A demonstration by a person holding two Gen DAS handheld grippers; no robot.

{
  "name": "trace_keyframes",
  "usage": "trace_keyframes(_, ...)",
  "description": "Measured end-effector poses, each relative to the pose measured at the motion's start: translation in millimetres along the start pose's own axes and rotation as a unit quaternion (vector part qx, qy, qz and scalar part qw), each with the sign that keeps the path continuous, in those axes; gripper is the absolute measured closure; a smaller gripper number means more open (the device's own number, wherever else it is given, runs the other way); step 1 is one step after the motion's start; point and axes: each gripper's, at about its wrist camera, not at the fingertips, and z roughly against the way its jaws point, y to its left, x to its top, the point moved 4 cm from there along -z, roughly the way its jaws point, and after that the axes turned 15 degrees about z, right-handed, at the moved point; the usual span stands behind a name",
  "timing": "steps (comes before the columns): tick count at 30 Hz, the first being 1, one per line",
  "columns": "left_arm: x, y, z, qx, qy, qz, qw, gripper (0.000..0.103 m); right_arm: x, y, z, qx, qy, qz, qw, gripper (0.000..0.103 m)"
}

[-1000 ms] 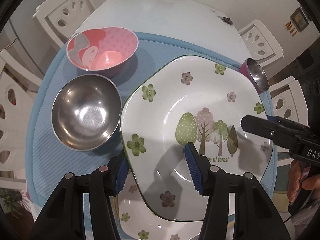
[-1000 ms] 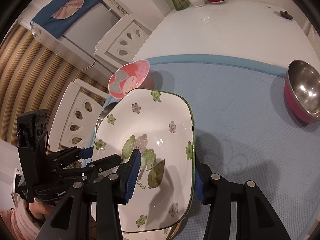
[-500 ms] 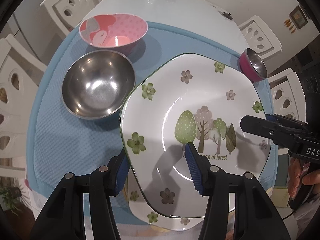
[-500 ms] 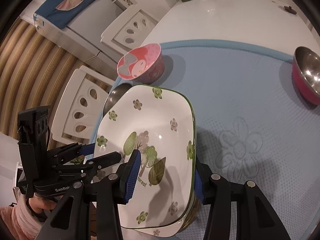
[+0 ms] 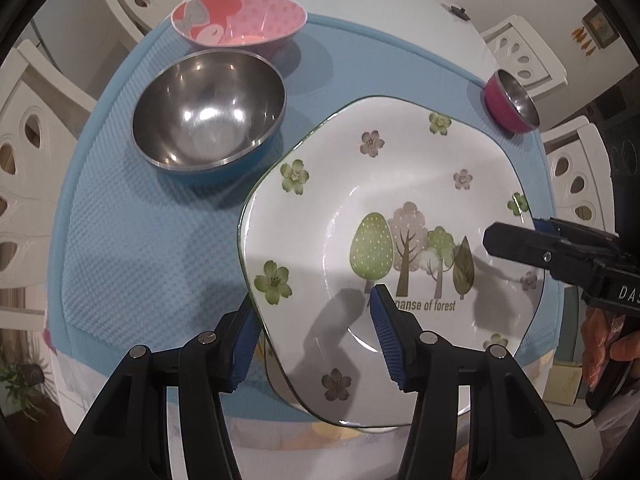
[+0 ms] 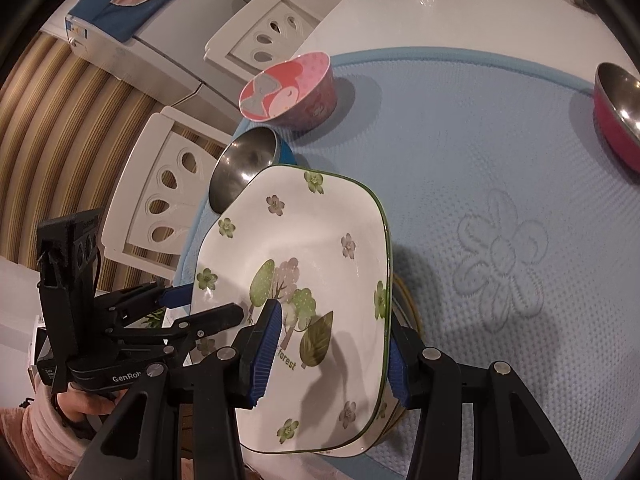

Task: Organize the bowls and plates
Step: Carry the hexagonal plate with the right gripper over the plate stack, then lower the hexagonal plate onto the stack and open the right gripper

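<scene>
Plate (image 5: 400, 184) — white, squarish with rounded corners, thin green rim, scattered green and mauve flowers, a cluster of trees printed at centre above the words "of forest". It is held above the near edge of the blue mat (image 5: 152, 248), tilted. Left gripper (image 5: 316, 336) clamps the plate's left rim, one blue pad under, one on the face; right gripper (image 6: 332, 344) clamps the opposite rim the same way. A second plate's edge (image 6: 400, 412) peeks out beneath the first.

Bowls on the mat, three counted: steel bowl (image 5: 208, 110) with blue outside, just beyond the plate's far-left corner; pink cartoon bowl (image 5: 240, 20) just behind the steel one; small steel bowl (image 5: 510, 100) with magenta outside, beyond the plate's far-right corner.
</scene>
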Motion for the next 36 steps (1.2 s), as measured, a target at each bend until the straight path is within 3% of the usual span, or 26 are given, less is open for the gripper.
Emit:
trace_keyframes(19,-28,13,-13,0.01,0.03,0.005,0.9995,0.053,-35,3,-22,0.006,0.036,-0.019,0.999,0.056)
trace_keyframes(31,-28,-3,-19,0.042,0.025,-0.02,0.9986,0.053,-43,1,-43,-0.008,0.072,-0.03,0.997,0.056)
trace_keyframes(34,-25,-8,-20,0.041,0.025,-0.024,0.9986,0.052,-41,-1,-42,-0.002,0.067,-0.04,0.997,0.056)
trace_keyframes(36,-24,-13,-20,0.019,0.029,-0.025,0.9991,0.051,-40,-1,-42,-0.002,0.071,-0.042,0.997,0.056)
